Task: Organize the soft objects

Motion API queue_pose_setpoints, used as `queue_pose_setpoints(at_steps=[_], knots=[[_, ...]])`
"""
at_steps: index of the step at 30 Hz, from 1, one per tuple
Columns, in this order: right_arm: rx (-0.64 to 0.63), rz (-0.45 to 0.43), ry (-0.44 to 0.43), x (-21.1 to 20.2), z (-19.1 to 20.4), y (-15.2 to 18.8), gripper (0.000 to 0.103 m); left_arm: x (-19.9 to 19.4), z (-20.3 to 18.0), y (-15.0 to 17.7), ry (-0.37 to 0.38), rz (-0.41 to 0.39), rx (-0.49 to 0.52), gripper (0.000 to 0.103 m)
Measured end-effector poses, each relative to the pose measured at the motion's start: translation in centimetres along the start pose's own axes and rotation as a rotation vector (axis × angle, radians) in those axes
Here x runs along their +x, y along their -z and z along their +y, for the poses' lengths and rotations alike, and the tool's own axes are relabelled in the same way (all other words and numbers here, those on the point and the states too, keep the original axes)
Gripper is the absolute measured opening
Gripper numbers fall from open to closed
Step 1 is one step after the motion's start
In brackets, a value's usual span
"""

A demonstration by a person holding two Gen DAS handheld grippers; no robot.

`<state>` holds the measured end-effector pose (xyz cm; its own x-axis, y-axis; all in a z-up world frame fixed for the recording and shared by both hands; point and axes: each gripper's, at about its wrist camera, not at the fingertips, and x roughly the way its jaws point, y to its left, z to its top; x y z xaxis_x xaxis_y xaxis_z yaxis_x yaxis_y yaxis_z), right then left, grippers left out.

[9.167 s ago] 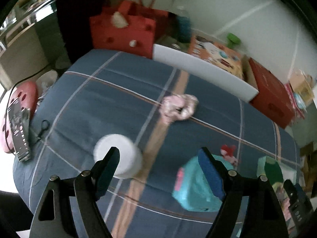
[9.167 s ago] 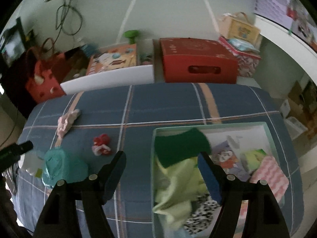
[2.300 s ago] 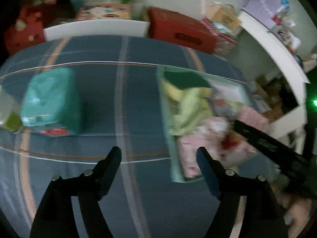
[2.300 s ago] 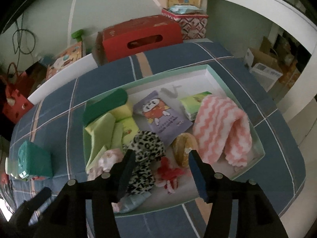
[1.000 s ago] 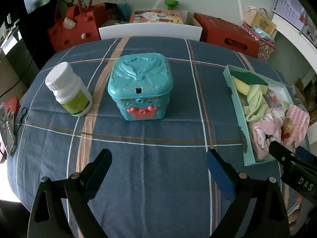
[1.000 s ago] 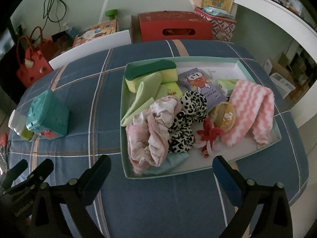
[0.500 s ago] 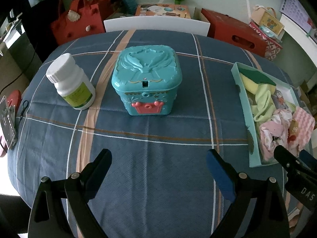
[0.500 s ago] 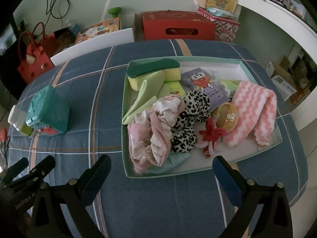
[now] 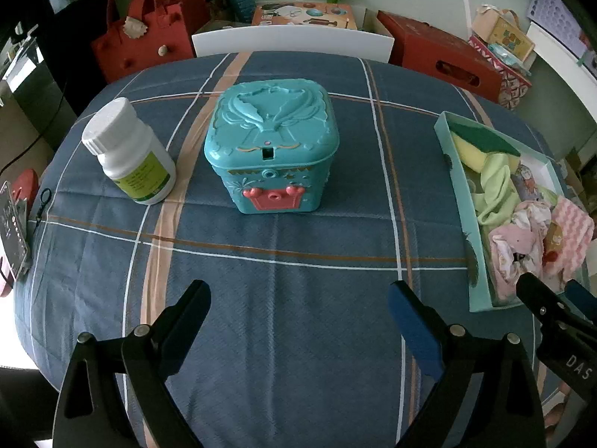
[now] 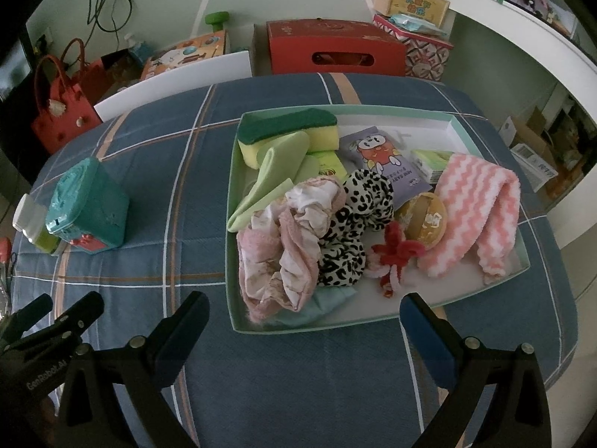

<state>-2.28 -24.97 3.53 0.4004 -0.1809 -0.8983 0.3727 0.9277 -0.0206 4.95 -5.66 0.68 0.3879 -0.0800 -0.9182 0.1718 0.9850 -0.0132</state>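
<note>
A mint tray (image 10: 233,231) on the blue plaid table holds a green-and-yellow sponge (image 10: 287,125), a green cloth (image 10: 272,171), a pink scrunchie (image 10: 283,246), a leopard scrunchie (image 10: 354,224), a small red bow (image 10: 397,248) and a pink wavy towel (image 10: 477,205). My right gripper (image 10: 304,317) hangs open at the tray's near edge, holding nothing. My left gripper (image 9: 298,298) is open and empty over bare cloth, in front of a teal toy box (image 9: 270,149). The tray (image 9: 460,201) lies to its right.
A white pill bottle (image 9: 128,151) stands left of the teal box. Beyond the far table edge are a white chair back (image 9: 293,43), a red handbag (image 9: 143,43) and a red carton (image 10: 335,46). A black device (image 9: 13,229) lies at the left edge.
Since 9.2 s ago the pink scrunchie and red bow have gone from the tablecloth into the tray. In the last second both grippers drifted slightly, staying open.
</note>
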Motion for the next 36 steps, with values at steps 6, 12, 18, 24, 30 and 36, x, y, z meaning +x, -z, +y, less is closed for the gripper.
queue_pose_setpoints(at_steps=[6,12,18,24,30,36], knots=[[0.000,0.000,0.000,0.01,-0.03,-0.06,0.103,-0.18,-0.20,0.07,-0.009,-0.008,0.008,0.096],[-0.002,0.006,0.004,0.17,-0.13,0.05,0.103,-0.29,-0.21,-0.04,-0.017,-0.012,0.016,0.096],[-0.006,0.008,0.009,0.27,0.03,0.05,0.103,-0.50,-0.19,-0.03,-0.011,-0.020,0.011,0.096],[-0.007,0.010,0.011,0.27,0.12,0.08,0.103,-0.71,-0.12,-0.09,-0.014,-0.029,0.013,0.096],[-0.007,0.011,0.013,0.33,0.16,0.07,0.103,-0.76,-0.14,-0.09,-0.021,-0.030,0.014,0.096],[-0.008,0.011,0.012,0.33,0.13,0.07,0.103,-0.77,-0.02,0.00,-0.031,-0.029,0.009,0.096]])
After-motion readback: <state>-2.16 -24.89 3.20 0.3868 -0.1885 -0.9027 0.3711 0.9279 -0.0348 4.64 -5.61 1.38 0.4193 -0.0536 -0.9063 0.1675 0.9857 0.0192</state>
